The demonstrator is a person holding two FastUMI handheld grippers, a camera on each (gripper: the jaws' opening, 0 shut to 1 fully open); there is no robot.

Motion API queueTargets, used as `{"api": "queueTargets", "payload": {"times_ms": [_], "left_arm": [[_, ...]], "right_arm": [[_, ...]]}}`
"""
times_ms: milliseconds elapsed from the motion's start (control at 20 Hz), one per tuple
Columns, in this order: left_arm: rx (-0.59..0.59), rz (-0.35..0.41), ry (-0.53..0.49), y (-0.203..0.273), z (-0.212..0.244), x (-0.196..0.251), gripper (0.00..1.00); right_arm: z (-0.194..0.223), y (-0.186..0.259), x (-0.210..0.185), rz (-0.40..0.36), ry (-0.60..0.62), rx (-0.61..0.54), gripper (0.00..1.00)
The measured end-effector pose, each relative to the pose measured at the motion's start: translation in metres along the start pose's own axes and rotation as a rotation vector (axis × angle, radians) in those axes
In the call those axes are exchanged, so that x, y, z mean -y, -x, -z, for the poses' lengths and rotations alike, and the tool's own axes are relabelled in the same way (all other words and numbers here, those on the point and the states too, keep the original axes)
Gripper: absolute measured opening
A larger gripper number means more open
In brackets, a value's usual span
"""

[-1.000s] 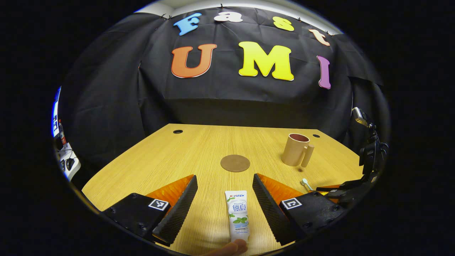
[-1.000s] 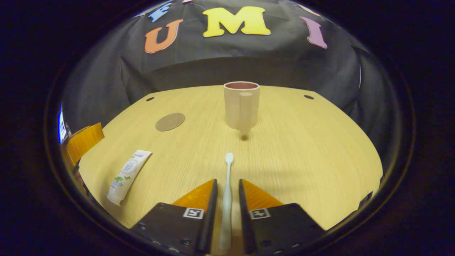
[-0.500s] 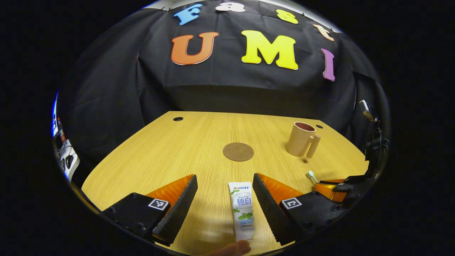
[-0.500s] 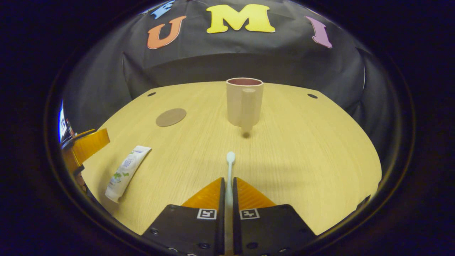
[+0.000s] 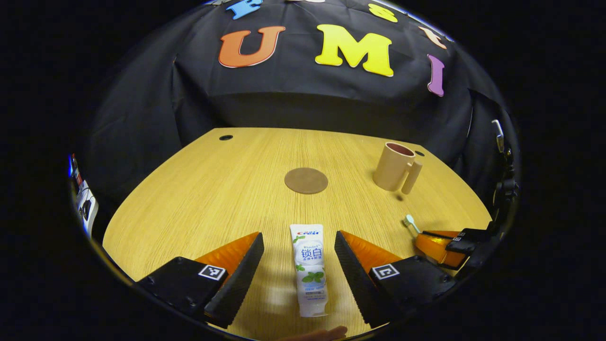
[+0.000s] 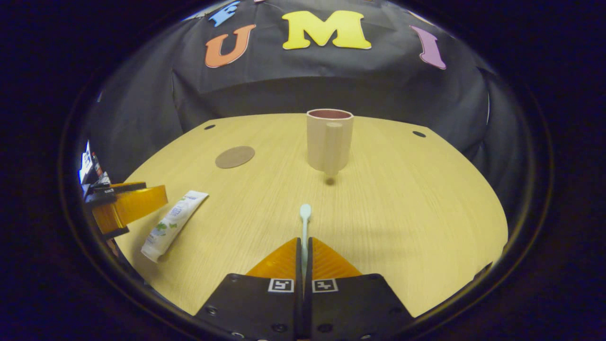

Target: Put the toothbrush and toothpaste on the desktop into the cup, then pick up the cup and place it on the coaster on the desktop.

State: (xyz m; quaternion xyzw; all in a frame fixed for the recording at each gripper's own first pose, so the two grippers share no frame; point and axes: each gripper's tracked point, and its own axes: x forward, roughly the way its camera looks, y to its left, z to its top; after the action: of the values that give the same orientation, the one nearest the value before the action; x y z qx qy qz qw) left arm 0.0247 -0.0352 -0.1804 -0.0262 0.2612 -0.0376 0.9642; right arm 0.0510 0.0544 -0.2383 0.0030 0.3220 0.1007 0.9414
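Observation:
A white toothpaste tube lies flat on the wooden desk between the wide-apart fingers of my open left gripper, touching neither. The tube also lies at the left of the right gripper view. My right gripper is shut on the handle of a pale toothbrush, whose head points toward the beige cup. The cup stands upright with its handle toward the right gripper. A round brown coaster lies mid-desk, left of the cup. The toothbrush head pokes out from the right gripper in the left gripper view.
The desk has small dark cable holes near its far corners. Black cloth hangs behind it. A fingertip sits at the bottom edge of the left gripper view. Equipment stands off the desk's left edge.
The right gripper closed fully on the toothbrush handle. The left gripper moved forward, so the toothpaste tube now lies deeper between its open fingers.

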Motion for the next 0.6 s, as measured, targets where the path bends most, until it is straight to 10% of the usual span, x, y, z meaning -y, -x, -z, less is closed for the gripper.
{"api": "queueTargets", "payload": {"times_ms": [600], "left_arm": [[-0.194, -0.03, 0.004, -0.017, 0.041, -0.003, 0.71]], "right_arm": [[-0.016, 0.03, 0.002, -0.027, 0.017, 0.1, 0.0]]}}
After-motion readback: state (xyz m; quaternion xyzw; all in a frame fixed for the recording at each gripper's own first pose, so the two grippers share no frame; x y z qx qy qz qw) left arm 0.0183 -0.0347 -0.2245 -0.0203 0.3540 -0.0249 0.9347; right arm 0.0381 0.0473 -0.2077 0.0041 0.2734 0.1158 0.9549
